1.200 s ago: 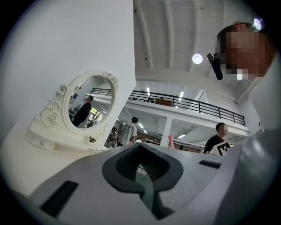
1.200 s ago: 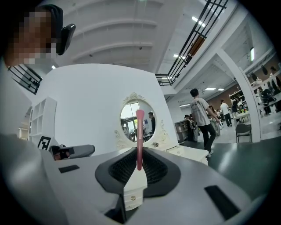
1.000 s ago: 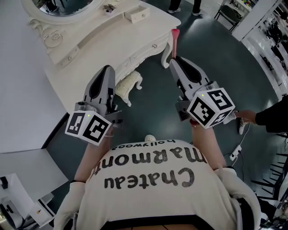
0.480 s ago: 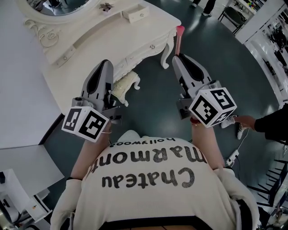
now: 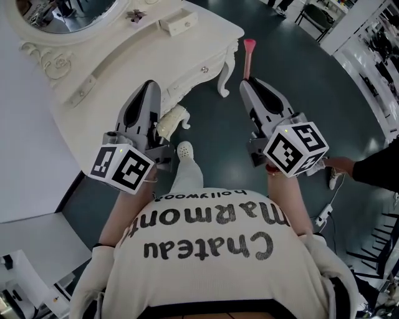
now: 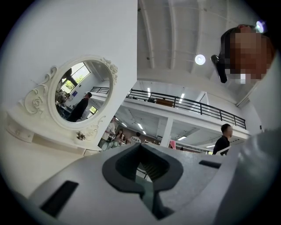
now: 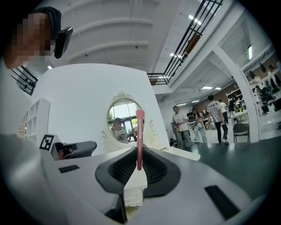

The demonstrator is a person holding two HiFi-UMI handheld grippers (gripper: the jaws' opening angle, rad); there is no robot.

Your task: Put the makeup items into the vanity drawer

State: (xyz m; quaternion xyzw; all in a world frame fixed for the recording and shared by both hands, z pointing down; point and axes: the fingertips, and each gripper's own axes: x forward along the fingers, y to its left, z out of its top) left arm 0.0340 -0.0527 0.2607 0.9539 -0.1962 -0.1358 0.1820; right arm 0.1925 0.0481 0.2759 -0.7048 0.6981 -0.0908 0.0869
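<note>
1 pink brush juts forward, clamped between the right gripper's jaws.

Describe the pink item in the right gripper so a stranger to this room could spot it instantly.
Find the ornate white vanity with its oval mirror; a person stands just off it with a gripper in each hand. From the tip of the right gripper a slim makeup brush sticks out over the dark floor. It is the only bright pink thing in sight.
</note>
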